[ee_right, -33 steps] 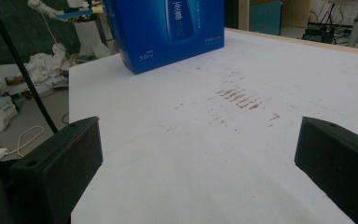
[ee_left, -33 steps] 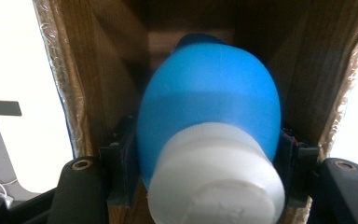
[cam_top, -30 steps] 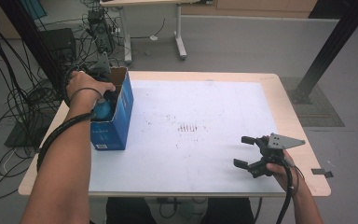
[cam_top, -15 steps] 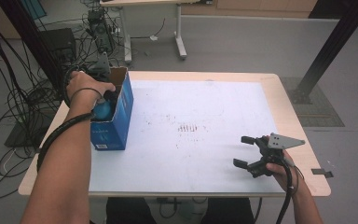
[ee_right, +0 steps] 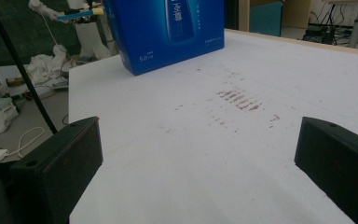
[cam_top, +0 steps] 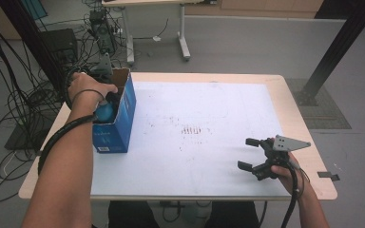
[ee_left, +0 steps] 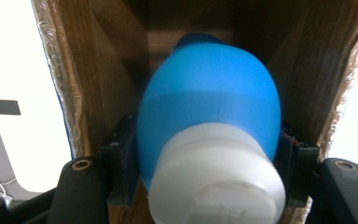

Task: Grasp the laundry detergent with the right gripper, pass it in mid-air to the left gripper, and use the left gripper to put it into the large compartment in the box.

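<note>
A blue carton (cam_top: 116, 118) stands open-topped at the table's left edge; its printed side also faces the right gripper view (ee_right: 168, 32). My left gripper (ee_left: 205, 158) reaches down into its brown cardboard interior (ee_left: 102, 70), shut on a blue bottle with a white cap (ee_left: 209, 121). From above the bottle (cam_top: 103, 112) shows just under the person's left hand, at the carton's mouth. My right gripper (cam_top: 249, 154) rests low over the white sheet near the front right, open, jaws wide apart with nothing between them (ee_right: 200, 154).
The white sheet (cam_top: 204, 99) covering the wooden table carries faint reddish marks (cam_top: 192, 130) at its middle. Cables and equipment (cam_top: 100, 23) crowd the floor at left. A black post (cam_top: 332, 52) stands beyond the right corner.
</note>
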Demonstrator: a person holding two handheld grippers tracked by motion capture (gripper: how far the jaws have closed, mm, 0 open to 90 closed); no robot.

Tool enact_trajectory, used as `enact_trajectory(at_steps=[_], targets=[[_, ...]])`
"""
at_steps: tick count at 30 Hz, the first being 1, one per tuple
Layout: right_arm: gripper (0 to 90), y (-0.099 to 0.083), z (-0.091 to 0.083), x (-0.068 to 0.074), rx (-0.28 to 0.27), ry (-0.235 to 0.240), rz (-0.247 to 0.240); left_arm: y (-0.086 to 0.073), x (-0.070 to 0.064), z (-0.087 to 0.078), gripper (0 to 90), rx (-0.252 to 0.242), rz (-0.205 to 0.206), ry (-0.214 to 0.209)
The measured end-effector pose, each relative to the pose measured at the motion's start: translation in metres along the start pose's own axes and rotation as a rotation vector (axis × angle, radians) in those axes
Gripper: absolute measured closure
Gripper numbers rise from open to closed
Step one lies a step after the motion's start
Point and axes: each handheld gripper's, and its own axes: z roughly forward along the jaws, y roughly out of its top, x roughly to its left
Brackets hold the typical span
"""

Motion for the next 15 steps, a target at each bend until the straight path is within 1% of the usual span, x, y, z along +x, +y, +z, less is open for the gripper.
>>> enact_trajectory(at_steps=[9,15], targets=[[1.0,0.0004,0.001,-0.0007,0.002,0.002,0.0,-0.0004,0.0026,0.0001,37.2,-0.002,-0.007,-0.007],[0.9,-0.0001,0.0016,-0.0014,-0.006,0.0,0.001,-0.0009,0.0028,-0.0001,37.2,0.0,-0.003,-0.008]])
